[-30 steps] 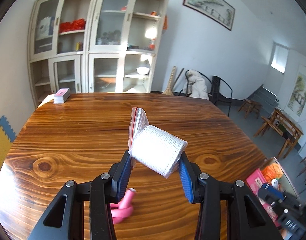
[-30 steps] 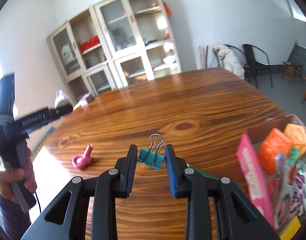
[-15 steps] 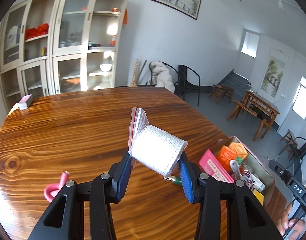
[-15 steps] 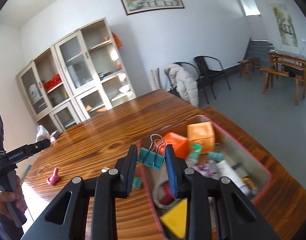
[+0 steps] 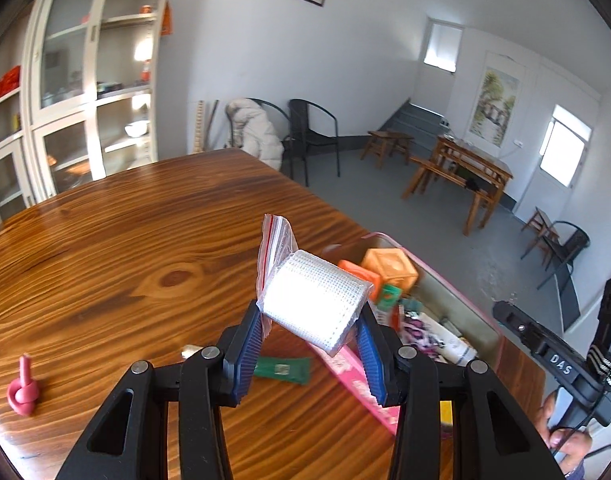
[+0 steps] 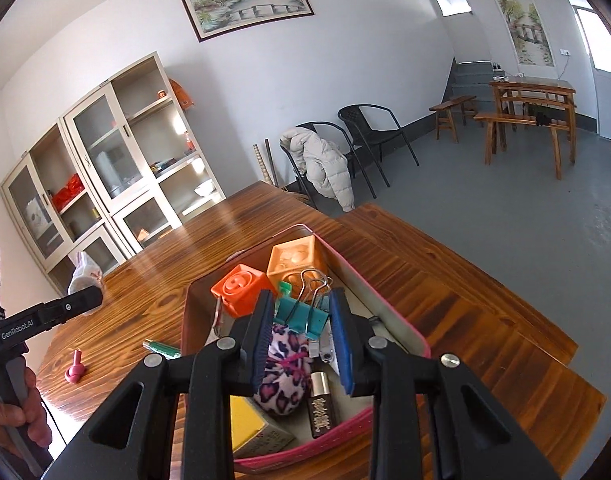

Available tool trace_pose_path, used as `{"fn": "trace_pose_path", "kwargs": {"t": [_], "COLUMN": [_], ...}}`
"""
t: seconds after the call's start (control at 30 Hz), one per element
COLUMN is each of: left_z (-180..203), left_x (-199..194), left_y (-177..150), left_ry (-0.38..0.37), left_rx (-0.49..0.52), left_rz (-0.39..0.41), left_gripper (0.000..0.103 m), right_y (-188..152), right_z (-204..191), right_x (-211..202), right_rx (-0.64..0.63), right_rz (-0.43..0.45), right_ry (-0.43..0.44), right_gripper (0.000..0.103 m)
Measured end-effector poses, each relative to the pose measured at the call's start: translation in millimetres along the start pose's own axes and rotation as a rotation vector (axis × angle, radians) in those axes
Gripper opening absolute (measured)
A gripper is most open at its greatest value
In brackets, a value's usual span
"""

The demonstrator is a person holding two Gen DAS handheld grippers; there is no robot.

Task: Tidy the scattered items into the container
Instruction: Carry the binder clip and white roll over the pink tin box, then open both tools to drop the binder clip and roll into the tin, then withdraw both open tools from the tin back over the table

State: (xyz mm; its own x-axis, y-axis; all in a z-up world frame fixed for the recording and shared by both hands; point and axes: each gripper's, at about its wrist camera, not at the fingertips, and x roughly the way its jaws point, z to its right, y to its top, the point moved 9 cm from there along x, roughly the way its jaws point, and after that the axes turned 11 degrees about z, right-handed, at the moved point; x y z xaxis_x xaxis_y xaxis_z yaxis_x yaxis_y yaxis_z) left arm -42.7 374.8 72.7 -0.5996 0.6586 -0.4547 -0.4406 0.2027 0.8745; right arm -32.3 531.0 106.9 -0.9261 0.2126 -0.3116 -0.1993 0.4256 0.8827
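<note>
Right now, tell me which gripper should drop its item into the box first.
Right. The right gripper holds the teal binder clip directly over the pink box. The left gripper, clamping the bagged white roll, sits beside the box over the table.

Container (image 6: 389,312) crowded: orange blocks (image 6: 265,280) at 12 o'clock end, leopard pouch (image 6: 283,368) centre, yellow box (image 6: 249,428) at 7 o'clock. Bare floor strip along 3 o'clock wall. Table (image 5: 105,248) open toward 10–12 o'clock; green tube (image 5: 283,369) beside rim, pink knot toy (image 5: 22,386) at 9 o'clock.
</note>
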Motion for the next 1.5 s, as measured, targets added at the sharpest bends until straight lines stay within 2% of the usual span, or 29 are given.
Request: {"fn": "trace_pose_path", "kwargs": {"t": [0.33,0.67,0.7,0.77,0.8,0.83,0.9,0.93,1.27,1.5], "left_z": [77.8,104.4,105.6,102.9,100.2,97.9,93.7,90.7,60.0,35.4], "left_x": [42.3,79.7,82.5,85.2,85.0,83.1,80.2,79.9,63.4,44.3], "left_y": [-2.0,-14.2,-17.2,-22.5,-23.2,-23.4,-23.6,-22.2,-20.6,-22.6], "left_ry": [-0.127,-0.162,-0.163,-0.150,-0.138,-0.127,-0.120,-0.120,-0.095,-0.042], "left_rx": [0.070,0.080,0.081,0.075,0.065,0.053,0.032,0.022,-0.045,-0.076], "left_rz": [-0.043,-0.113,-0.128,-0.147,-0.141,-0.125,-0.116,-0.117,-0.101,-0.086], "left_gripper": [0.046,0.047,0.049,0.070,0.086,0.089,0.089,0.089,0.089,0.089], "right_y": [-5.0,-15.0,-16.3,-18.7,-19.9,-20.8,-20.6,-19.6,-16.5,-19.1], "right_z": [0.5,0.6,0.8,2.5,4.2,6.4,10.9,13.1,10.1,5.1], "right_x": [-7.7,-1.3,-0.7,1.1,1.7,2.7,2.8,1.7,-1.9,-0.9], "right_rx": [-0.073,-0.088,-0.088,-0.079,-0.068,-0.055,-0.032,-0.024,-0.022,0.005], "right_rz": [0.023,-0.006,-0.010,-0.018,-0.023,-0.029,-0.025,-0.017,-0.008,-0.016], "right_ry": [-0.012,-0.003,-0.002,-0.003,-0.005,-0.006,-0.014,-0.021,-0.023,-0.008], "right_gripper": [0.031,0.031,0.032,0.033,0.038,0.043,0.068,0.071,0.073,0.078]}}
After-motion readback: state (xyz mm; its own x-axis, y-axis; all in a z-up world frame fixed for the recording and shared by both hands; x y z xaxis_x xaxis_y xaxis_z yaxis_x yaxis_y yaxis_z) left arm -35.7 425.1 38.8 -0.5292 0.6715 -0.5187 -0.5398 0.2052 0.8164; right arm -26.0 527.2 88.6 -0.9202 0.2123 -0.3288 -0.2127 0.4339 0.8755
